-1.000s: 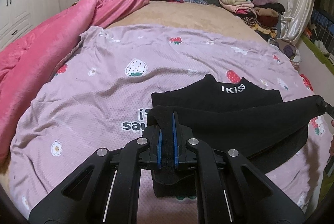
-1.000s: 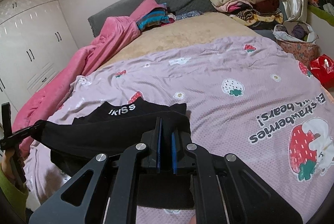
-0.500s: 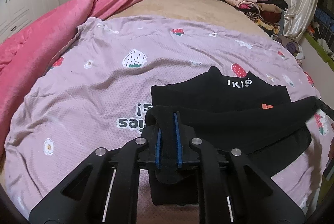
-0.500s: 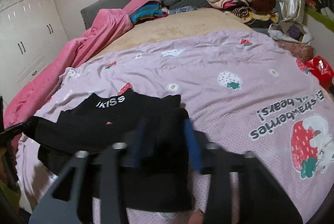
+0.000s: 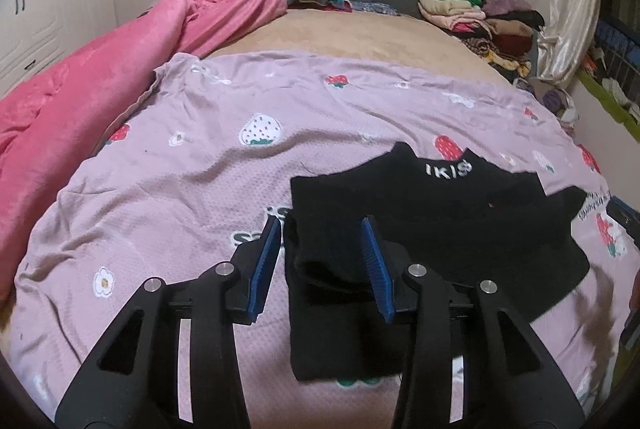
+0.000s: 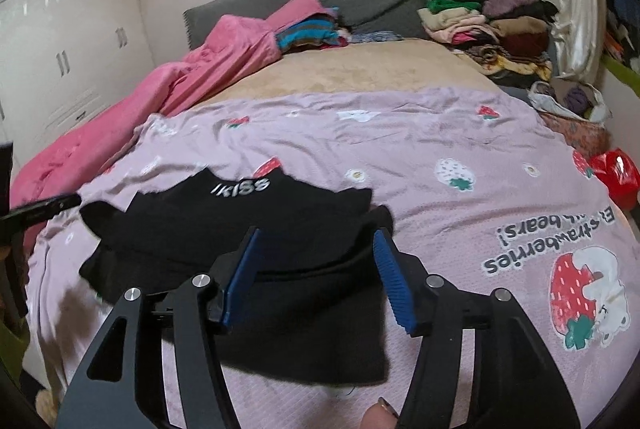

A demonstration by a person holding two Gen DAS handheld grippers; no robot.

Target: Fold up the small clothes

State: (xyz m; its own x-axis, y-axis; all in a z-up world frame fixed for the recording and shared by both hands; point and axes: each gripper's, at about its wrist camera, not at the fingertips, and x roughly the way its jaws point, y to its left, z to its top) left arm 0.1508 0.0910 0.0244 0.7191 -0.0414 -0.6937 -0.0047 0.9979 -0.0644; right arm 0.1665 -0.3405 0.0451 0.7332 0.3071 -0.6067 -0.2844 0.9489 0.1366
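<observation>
Fold step, release phase. Black garment (image 5: 420, 221) flat on lilac strawberry sheet (image 5: 180, 189) at near edge of bed, white "IKISS" lettering on its far edge, near hem doubled over toward it into a thicker band.

Left tongs (image 5: 322, 259) spread wide, blue pads (image 5: 266, 261) either side of garment's left folded corner, nothing pinched. Cloth between pads looks slack and bunched, a small hump, not lying flat.

Right tongs (image 6: 316, 269) likewise spread wide, pads (image 6: 394, 277) straddling right end of fold, gripping nothing. Fold edge in right wrist view runs roughly straight across between pads, right corner slightly peaked.

Judged status: first fold laid and let go, garment roughly halved front to back. Further folds likely left before it counts as done.

Next move, as a guess: back both tongs clear without snagging cloth, then flatten hump at left corner. After that, regrip one side edge, probably left or right end of band, and carry it across to other side for a second fold. Needs pinch through both layers, else top layer slides off lower one. Thick soft knit by the look of it, so should hold a crease poorly and may spring open.

Pink blanket (image 5: 100, 77) along left and stacked clothes (image 5: 480, 13) at far right well apart from work area, no interference.
</observation>
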